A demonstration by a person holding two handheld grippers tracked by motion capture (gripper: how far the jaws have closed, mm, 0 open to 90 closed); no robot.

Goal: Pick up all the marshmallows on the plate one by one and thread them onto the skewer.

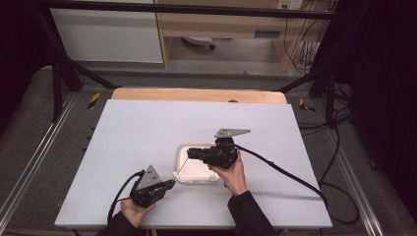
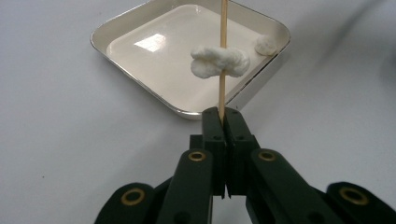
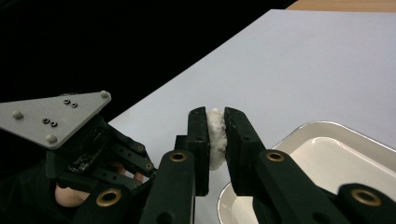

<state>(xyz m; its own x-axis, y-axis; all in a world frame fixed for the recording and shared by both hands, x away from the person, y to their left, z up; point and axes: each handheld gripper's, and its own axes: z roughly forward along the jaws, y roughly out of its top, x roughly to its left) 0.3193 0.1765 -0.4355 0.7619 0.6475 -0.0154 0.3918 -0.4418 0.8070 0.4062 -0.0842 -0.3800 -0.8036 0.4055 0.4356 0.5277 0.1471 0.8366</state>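
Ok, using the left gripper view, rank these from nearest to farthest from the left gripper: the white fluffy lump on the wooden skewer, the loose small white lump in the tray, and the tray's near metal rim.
1. Near metal rim of the shallow square tray: just beyond the jaw tips of the left gripper.
2. White fluffy lump speared on the thin wooden skewer: above the tray's middle.
3. Loose small white lump: by the tray's far right side.

A person's two hands work black tongs over a white counter. The left tongs hold a thin stick angled toward a shallow white tray; the right tongs hover above that tray.
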